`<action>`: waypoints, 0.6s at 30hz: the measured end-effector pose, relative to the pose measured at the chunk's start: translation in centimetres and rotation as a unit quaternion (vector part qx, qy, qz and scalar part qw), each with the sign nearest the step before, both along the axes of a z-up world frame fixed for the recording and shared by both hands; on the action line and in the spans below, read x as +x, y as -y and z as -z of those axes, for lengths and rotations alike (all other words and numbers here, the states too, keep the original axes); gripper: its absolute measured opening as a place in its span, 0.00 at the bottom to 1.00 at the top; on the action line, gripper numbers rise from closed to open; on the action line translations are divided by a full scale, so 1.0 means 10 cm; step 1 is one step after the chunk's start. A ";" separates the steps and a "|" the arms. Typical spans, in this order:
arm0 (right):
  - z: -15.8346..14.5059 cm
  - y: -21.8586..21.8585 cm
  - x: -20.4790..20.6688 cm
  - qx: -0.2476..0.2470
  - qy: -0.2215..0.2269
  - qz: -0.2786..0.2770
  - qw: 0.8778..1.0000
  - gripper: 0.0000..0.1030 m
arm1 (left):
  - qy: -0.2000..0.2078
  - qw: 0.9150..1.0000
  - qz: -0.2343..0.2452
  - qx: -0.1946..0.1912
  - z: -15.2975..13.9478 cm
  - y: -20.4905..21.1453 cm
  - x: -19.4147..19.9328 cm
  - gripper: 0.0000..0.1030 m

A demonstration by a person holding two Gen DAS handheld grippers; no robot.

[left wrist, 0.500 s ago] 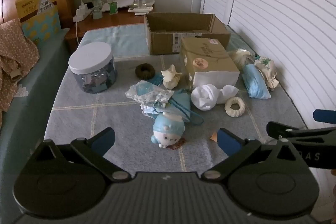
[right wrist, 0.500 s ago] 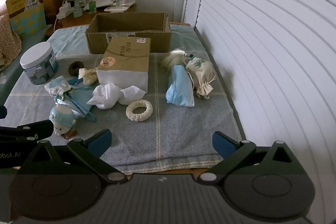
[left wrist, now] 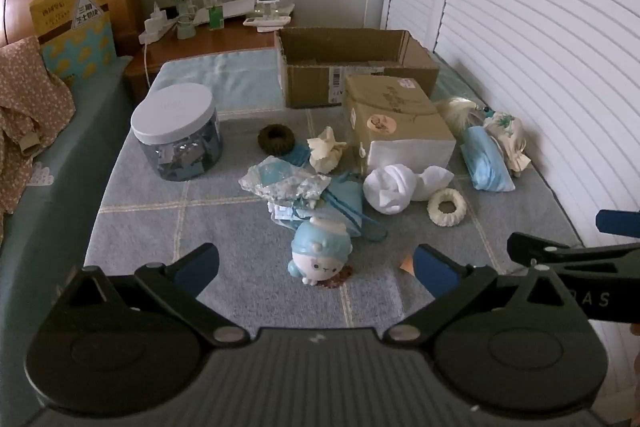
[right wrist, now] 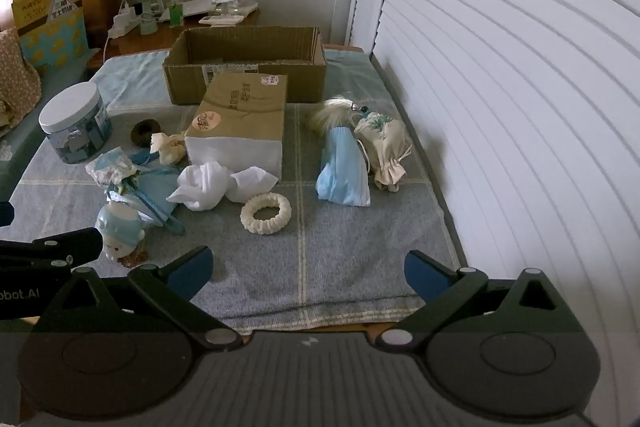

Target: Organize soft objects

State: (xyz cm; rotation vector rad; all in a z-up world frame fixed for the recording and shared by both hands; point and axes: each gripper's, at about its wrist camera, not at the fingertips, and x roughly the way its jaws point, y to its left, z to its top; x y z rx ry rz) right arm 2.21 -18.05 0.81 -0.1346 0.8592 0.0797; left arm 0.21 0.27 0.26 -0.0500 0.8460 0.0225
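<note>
Soft things lie scattered on a grey checked mat [left wrist: 160, 227]: a blue-capped plush toy [left wrist: 320, 253], a white sock bundle [left wrist: 394, 187], a cream scrunchie [left wrist: 447, 207], a dark scrunchie [left wrist: 276, 139], a cream cloth knot [left wrist: 326, 149], a blue face mask [right wrist: 344, 171] and a cream drawstring pouch [right wrist: 382, 143]. An open cardboard box [right wrist: 248, 63] stands at the back. My left gripper [left wrist: 316, 269] hangs open just in front of the plush toy, holding nothing. My right gripper [right wrist: 308, 269] is open over the mat's near edge, nothing between its fingers.
A closed brown-and-white carton [right wrist: 240, 123] sits before the open box. A white-lidded jar [left wrist: 176, 135] stands at the left. A white slatted door [right wrist: 500, 87] runs along the right side. A wooden nightstand [left wrist: 208, 39] with a small fan lies behind.
</note>
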 end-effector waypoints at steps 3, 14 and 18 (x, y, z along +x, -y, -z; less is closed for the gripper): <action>0.00 0.00 0.00 -0.001 0.001 0.000 1.000 1.00 | 0.002 1.000 0.001 0.000 -0.03 0.02 -0.02 0.99; 0.00 0.00 0.00 0.000 0.004 -0.001 1.000 1.00 | 0.007 1.000 0.001 0.003 -0.06 0.02 -0.02 0.99; -0.01 -0.02 0.00 -0.002 0.005 -0.001 1.000 1.00 | 0.009 1.000 0.001 0.003 -0.06 0.02 -0.01 0.99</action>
